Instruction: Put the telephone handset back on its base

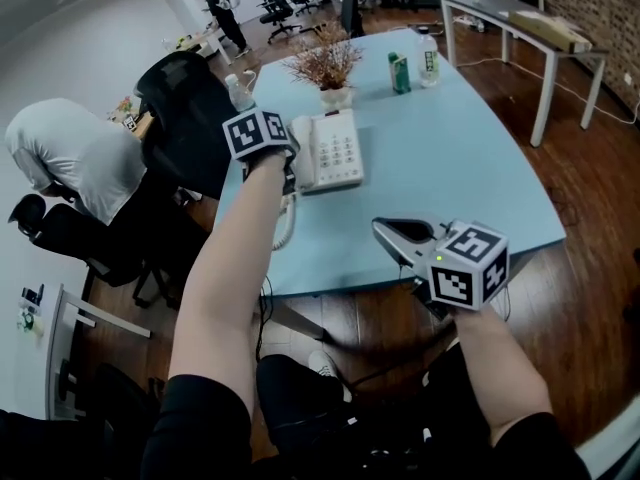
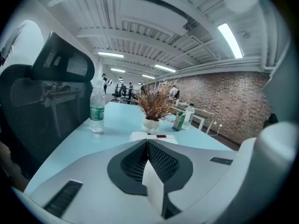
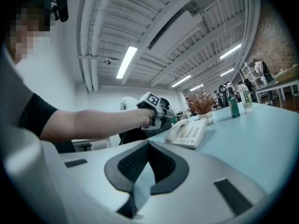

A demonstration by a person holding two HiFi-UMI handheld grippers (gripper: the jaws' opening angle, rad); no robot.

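The white telephone base (image 1: 335, 148) sits on the light-blue table (image 1: 450, 168). Its handset (image 1: 303, 156) lies along the base's left side, and in the right gripper view the handset (image 3: 180, 129) rests in its cradle. A coiled cord (image 1: 286, 223) hangs over the table's edge. My left gripper (image 1: 288, 160) is beside the handset at the phone's left; its jaws (image 2: 147, 141) are shut with nothing between them. My right gripper (image 1: 382, 230) hovers at the table's front edge, shut and empty (image 3: 148, 143).
A dried plant in a white pot (image 1: 328, 68) stands behind the phone, with a green carton (image 1: 399, 72) and a water bottle (image 1: 429, 61) further right. Another bottle (image 2: 96, 110) stands at the table's left edge. A black office chair (image 1: 185, 118) is left of the table.
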